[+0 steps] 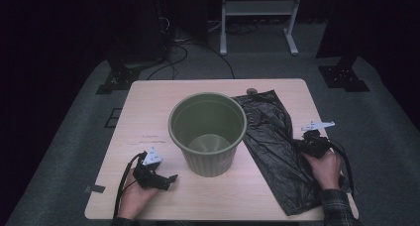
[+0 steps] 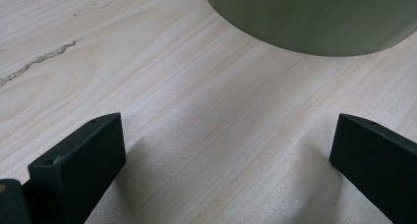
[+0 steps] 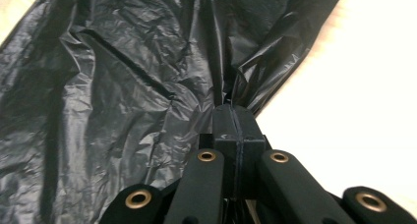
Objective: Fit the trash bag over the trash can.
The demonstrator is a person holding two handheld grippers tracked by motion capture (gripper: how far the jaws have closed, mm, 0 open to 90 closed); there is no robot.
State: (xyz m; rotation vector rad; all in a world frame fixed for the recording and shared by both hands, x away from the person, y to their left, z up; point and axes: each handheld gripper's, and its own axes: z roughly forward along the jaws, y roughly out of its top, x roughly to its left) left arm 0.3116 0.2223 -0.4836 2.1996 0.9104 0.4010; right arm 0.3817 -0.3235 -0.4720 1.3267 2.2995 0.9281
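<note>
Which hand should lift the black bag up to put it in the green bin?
Right, most likely. The right gripper is already shut on an edge of the crinkled black plastic bag. The left gripper is open over bare wooden table, beside the round green plastic bin.

Your green bin is cut off by the left gripper view's top edge; your right hand hides part of the black bag.

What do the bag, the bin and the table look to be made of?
Bag: thin black plastic film, slightly glossy; it creases finely and bunches where the right tool pinches it. Bin: probably moulded plastic, matt olive green, with ribbed sides. Table: pale wood or wood-look laminate, matt, with visible grain.
</note>
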